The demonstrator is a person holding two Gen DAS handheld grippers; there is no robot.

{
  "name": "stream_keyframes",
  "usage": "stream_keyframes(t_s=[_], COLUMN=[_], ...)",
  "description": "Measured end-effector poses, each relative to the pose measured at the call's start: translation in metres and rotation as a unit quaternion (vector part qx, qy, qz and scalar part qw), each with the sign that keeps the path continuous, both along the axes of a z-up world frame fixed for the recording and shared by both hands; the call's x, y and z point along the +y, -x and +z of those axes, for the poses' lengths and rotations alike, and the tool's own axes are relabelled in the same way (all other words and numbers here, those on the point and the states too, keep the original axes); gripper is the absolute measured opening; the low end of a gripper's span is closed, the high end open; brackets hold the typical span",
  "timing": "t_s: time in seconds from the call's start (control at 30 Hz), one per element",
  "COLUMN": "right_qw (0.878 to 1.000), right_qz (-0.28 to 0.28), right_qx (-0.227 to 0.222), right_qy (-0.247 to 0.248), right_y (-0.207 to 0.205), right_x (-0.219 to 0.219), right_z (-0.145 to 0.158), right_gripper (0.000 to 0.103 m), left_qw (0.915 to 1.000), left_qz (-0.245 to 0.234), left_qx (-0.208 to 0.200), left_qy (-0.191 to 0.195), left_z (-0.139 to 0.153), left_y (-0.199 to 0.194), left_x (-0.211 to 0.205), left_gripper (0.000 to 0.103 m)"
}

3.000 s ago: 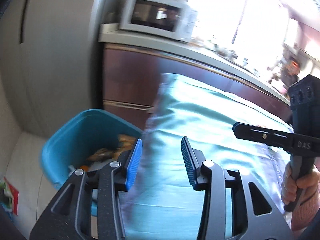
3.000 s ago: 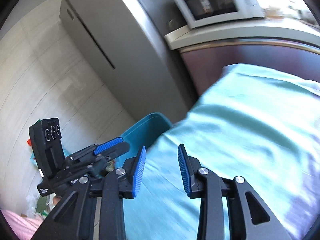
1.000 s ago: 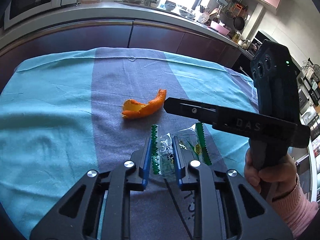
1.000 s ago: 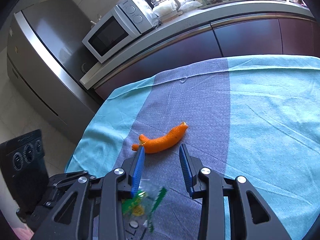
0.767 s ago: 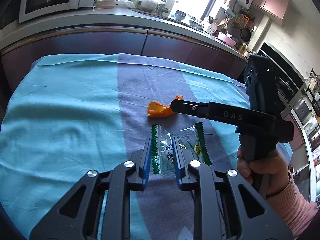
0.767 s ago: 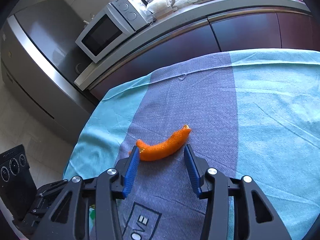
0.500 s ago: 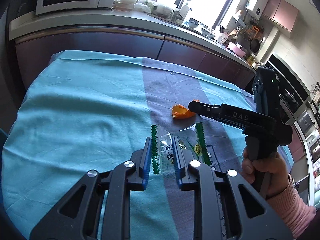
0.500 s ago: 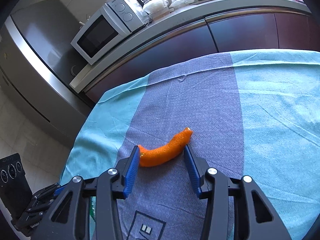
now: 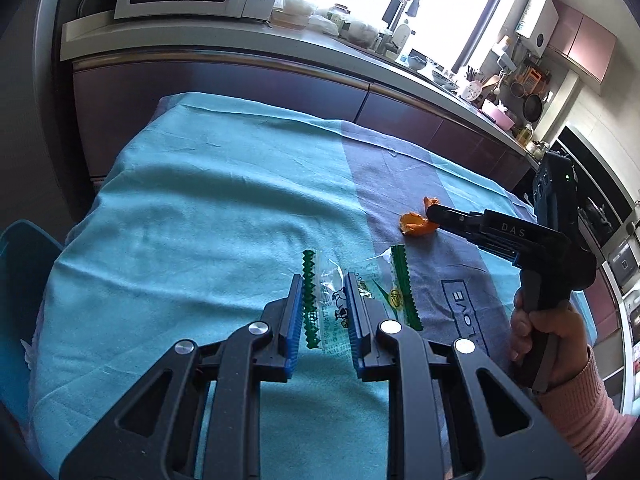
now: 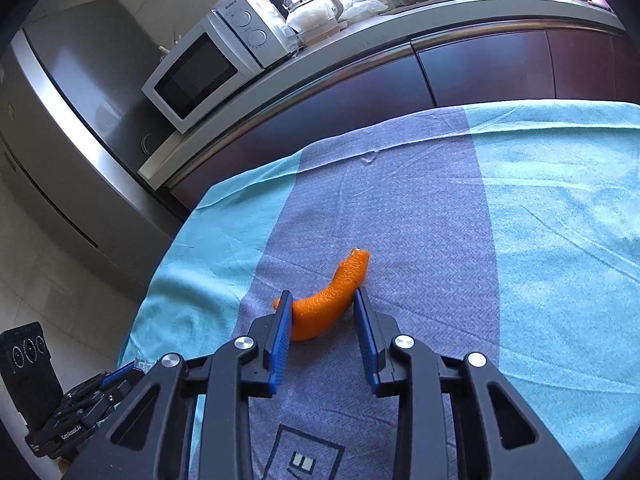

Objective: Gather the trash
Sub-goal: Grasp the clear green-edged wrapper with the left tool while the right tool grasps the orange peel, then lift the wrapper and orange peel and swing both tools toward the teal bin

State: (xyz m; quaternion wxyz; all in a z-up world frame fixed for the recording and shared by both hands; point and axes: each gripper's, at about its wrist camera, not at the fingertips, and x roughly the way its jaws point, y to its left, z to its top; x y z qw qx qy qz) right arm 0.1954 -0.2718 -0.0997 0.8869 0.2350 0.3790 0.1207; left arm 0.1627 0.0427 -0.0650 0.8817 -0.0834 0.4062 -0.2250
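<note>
My left gripper (image 9: 323, 300) is shut on a clear plastic wrapper with green zigzag edges (image 9: 396, 284) and holds it above the cloth-covered table (image 9: 192, 216). A curved orange peel (image 10: 332, 296) lies on the grey stripe of the cloth. My right gripper (image 10: 320, 312) is open with its jaws on either side of the peel's near end. In the left wrist view the right gripper (image 9: 434, 216) reaches the peel (image 9: 416, 226) from the right. The left gripper's body shows at the lower left of the right wrist view (image 10: 80, 412).
A blue bin (image 9: 20, 264) stands on the floor at the table's left end. A counter with a microwave (image 10: 208, 68) and a steel fridge (image 10: 60, 140) lie behind the table. The cloth has teal sides (image 10: 560, 220).
The left gripper has carried the wrapper leftward, toward the table's left end. The right gripper has moved forward and down so its open jaws now straddle the peel.
</note>
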Motion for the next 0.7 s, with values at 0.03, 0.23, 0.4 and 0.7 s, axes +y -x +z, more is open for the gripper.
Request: stream_keyframes(t_s=[0.03,0.23,0.4,0.7], right_qw=[1.000,0.999,0.998,0.995], right_qz=[0.003,0.024,0.044,0.075], right_qx=[-0.003,-0.025,-0.041,-0.051], right_qy=[-0.004,-0.017,-0.028,-0.048], right_y=[0.002,0.020,0.036,0.054], right_x=[0.001,0.011,0.023,0.047], right_z=[0.001,0.012,0.022,0.027], right_gripper=[0.029,0.029,0.029,0.029], left_qw=[1.0000,0.9998,0.9995,0.9981], left_qz=[0.004,0.020,0.030,0.049], left_qx=[-0.001,-0.005,-0.010,-0.032], left_qy=[0.001,-0.004,-0.006,-0.019], left_z=[0.001,0.002,0.004,0.014], left_y=[0.001,0.007,0.013,0.033], left_x=[0.003,0.017,0.028,0.043], left_gripper=[0.021,0.021,0.021,0.021])
